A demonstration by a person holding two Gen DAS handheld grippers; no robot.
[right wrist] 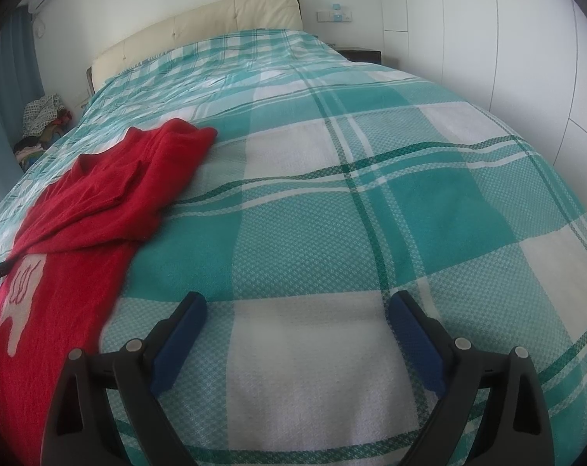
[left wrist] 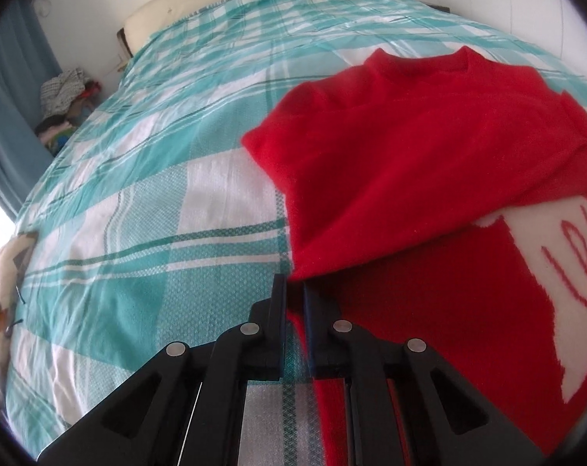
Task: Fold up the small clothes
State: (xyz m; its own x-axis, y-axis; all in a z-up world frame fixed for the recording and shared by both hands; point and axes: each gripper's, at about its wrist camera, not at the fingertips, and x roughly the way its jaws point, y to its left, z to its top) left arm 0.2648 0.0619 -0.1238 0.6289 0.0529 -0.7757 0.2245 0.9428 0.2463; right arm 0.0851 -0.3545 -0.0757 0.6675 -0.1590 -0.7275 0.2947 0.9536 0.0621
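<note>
A red sweater (left wrist: 410, 155) with a white patch and red lettering lies flat on the teal and white plaid bedspread (left wrist: 157, 194), one sleeve folded across its body. My left gripper (left wrist: 292, 281) sits at the sweater's left edge, where the folded sleeve ends. Its jaws are pressed nearly together with red fabric in the narrow gap. In the right wrist view the sweater (right wrist: 99, 194) lies at the left. My right gripper (right wrist: 297, 310) hovers open over bare bedspread (right wrist: 332, 194) to the right of it, holding nothing.
A cream headboard (right wrist: 200, 27) stands at the far end of the bed. A pile of clothes (left wrist: 64, 89) sits by the blue curtain on the far left. White wardrobe doors (right wrist: 487, 39) and a dark nightstand (right wrist: 359, 54) are on the right.
</note>
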